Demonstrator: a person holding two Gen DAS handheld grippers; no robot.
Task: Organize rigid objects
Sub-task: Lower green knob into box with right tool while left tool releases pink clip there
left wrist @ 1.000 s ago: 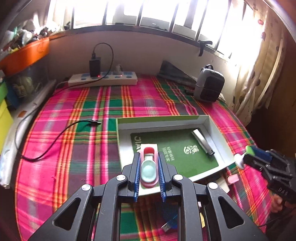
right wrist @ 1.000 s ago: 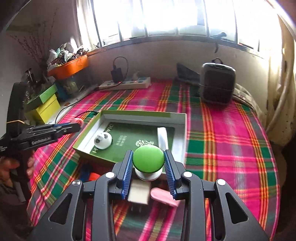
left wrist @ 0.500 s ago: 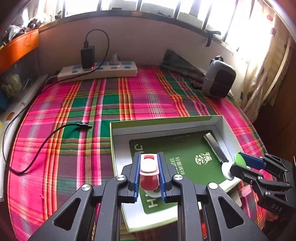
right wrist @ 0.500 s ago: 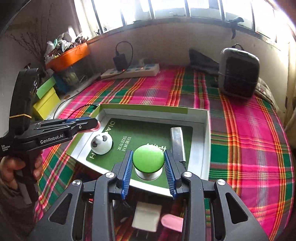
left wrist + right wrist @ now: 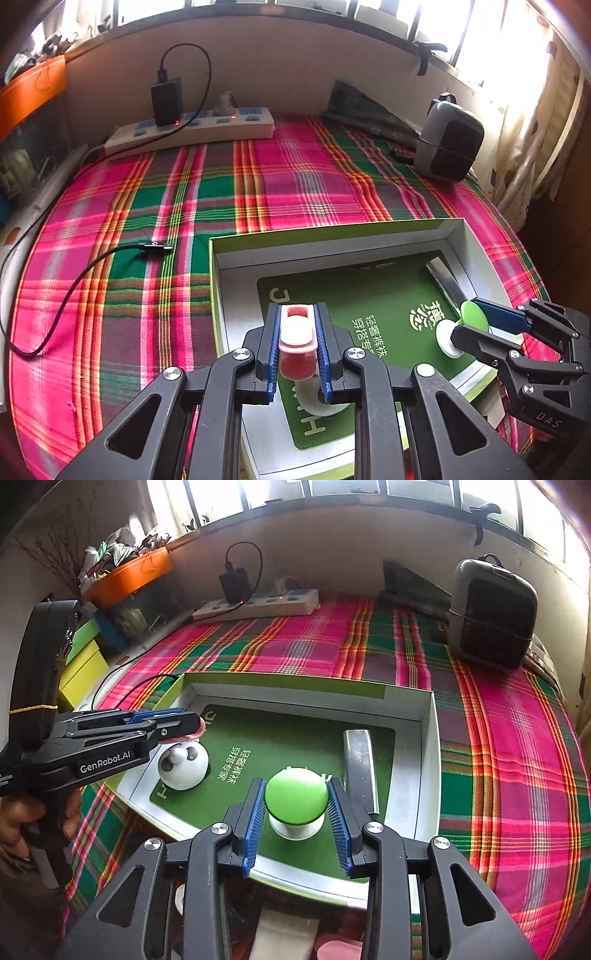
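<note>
A shallow white box with a green rim [image 5: 332, 236] [image 5: 430, 738] and a green card floor lies on the plaid cloth. My left gripper [image 5: 297, 334] [image 5: 192, 725] is shut on a pink and red plastic piece [image 5: 296, 336], held over the box's left part, above a white panda-faced ball [image 5: 183, 766]. My right gripper [image 5: 296, 806] [image 5: 469, 321] is shut on a green-capped white knob [image 5: 296, 797] [image 5: 472, 314], held just above the green card. A metal nail clipper [image 5: 360, 764] [image 5: 445, 277] lies in the box at the right.
A power strip [image 5: 192, 129] with a black charger stands by the back wall. A black cable [image 5: 85, 273] lies on the cloth to the left. A grey heater [image 5: 493, 614] stands at the back right. Loose pink and white pieces [image 5: 284, 938] lie in front of the box.
Both grippers moved forward from the near table edge to over the box, each still holding its object. The right gripper lowered the green knob toward the card.
</note>
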